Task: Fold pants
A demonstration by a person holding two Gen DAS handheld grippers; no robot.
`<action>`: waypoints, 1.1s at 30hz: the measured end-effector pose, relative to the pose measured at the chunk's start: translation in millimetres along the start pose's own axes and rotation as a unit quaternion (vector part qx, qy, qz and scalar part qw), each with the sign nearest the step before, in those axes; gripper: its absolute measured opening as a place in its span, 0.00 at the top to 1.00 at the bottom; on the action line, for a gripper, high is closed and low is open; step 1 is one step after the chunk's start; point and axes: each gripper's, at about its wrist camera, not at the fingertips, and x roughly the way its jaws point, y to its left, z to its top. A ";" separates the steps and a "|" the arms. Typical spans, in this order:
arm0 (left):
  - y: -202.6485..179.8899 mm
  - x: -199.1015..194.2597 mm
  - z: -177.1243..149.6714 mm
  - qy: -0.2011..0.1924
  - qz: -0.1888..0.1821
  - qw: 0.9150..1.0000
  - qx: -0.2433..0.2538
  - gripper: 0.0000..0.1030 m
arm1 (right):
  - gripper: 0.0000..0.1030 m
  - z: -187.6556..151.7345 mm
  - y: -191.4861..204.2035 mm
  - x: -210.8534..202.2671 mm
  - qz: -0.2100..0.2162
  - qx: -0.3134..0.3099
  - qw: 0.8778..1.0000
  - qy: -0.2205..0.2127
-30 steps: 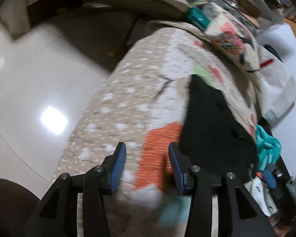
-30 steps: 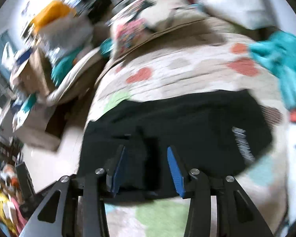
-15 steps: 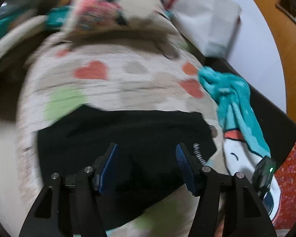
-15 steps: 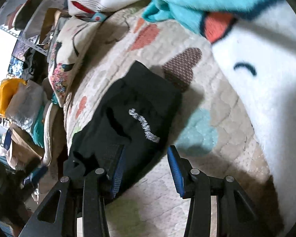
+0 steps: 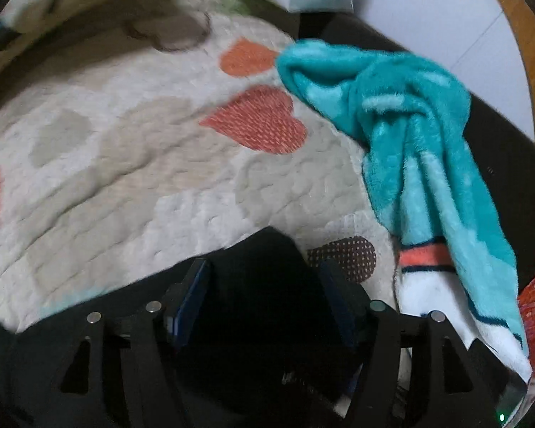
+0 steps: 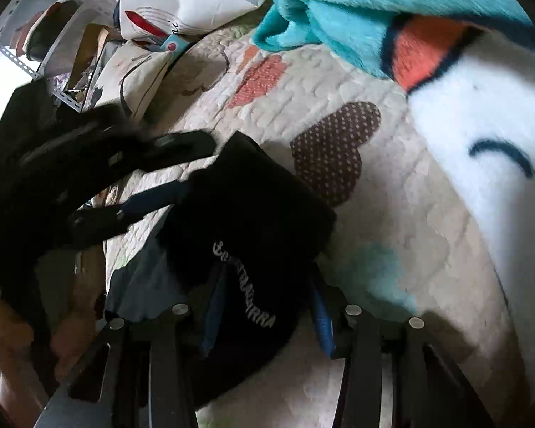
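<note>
Quilted bed cover (image 5: 132, 178) with hearts, teal blanket (image 5: 410, 114) at the far edge. Both grippers have closed in on the black pants (image 6: 253, 221) since a second ago: left gripper (image 5: 264, 285) and right gripper (image 6: 267, 306) straddle one end, jaws wide, nothing pinched. Grab looks next.

Black pants (image 6: 253, 214), white lettering, bunched on heart-print quilt (image 6: 392, 235).

Black fingers (image 5: 342, 296); blue pads (image 6: 322, 315)
</note>
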 end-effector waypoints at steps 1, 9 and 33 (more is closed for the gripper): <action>-0.5 7.0 2.4 0.006 0.003 1.000 0.001 0.38 | 0.53 0.9 -0.2 1.0 0.001 0.001 1.000 -0.001; 0.1 -3.7 -7.0 0.005 0.025 0.999 0.027 0.81 | 0.77 4.9 13.3 7.0 0.012 -0.020 0.999 0.029; 195.0 -184.3 -174.3 -0.198 -0.134 0.927 -0.289 0.82 | 0.82 -119.0 213.8 -9.0 0.078 -0.409 0.908 0.038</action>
